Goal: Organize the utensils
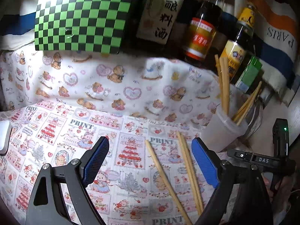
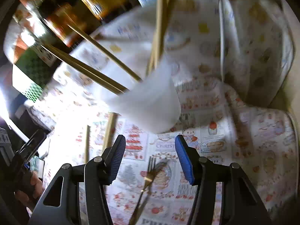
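Note:
In the left wrist view my left gripper (image 1: 150,146) is open above the printed cloth, and nothing is between its blue pads (image 1: 97,159). A single wooden chopstick (image 1: 165,180) and a pair of chopsticks (image 1: 189,168) lie on the cloth between its fingers. A white plastic cup (image 1: 221,133) holding several chopsticks stands just beyond on the right. In the blurred right wrist view my right gripper (image 2: 150,144) is open low over the cloth. A metal fork (image 2: 150,178) lies flat between its fingers, untouched. The same cup (image 2: 150,103) stands right in front.
Sauce bottles (image 1: 202,28), a small green carton (image 1: 249,75) and a green checkered board (image 1: 82,18) line the back. Clear glass containers (image 2: 253,46) stand to the right of the cup. A hand (image 2: 33,185) grips the other gripper's handle at the left.

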`<state>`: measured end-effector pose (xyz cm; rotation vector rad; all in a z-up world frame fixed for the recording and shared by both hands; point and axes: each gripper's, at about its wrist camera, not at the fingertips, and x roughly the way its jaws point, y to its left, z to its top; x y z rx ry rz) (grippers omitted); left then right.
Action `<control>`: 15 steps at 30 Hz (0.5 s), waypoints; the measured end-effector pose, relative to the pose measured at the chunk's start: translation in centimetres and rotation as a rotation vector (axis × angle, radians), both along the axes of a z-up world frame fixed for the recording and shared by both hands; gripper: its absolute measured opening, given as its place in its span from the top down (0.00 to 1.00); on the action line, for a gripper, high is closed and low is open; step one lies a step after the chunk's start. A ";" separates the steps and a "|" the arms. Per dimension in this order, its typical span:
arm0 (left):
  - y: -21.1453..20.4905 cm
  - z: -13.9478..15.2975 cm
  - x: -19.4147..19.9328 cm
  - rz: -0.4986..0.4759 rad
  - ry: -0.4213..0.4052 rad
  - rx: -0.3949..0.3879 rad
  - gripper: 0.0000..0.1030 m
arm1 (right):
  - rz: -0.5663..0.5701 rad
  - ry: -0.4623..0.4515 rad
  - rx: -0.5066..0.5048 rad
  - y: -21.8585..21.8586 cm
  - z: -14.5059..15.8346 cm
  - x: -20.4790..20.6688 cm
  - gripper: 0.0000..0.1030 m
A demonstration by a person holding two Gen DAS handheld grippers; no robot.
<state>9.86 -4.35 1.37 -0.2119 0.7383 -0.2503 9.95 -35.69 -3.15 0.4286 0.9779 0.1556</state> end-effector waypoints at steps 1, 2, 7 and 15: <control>0.0 -0.1 0.0 0.002 -0.001 0.005 0.14 | -0.003 0.018 -0.002 -0.1 -0.6 0.2 0.50; 0.1 -0.2 -0.1 0.001 -0.003 0.003 0.14 | -0.002 0.028 0.001 0.0 -1.0 0.4 0.55; 0.2 -0.9 0.0 0.034 -0.005 0.039 0.14 | 0.033 0.044 0.058 0.2 -2.0 0.5 0.62; 0.6 -1.4 0.1 0.021 0.015 0.026 0.14 | 0.073 0.069 0.139 0.0 -2.7 0.5 0.69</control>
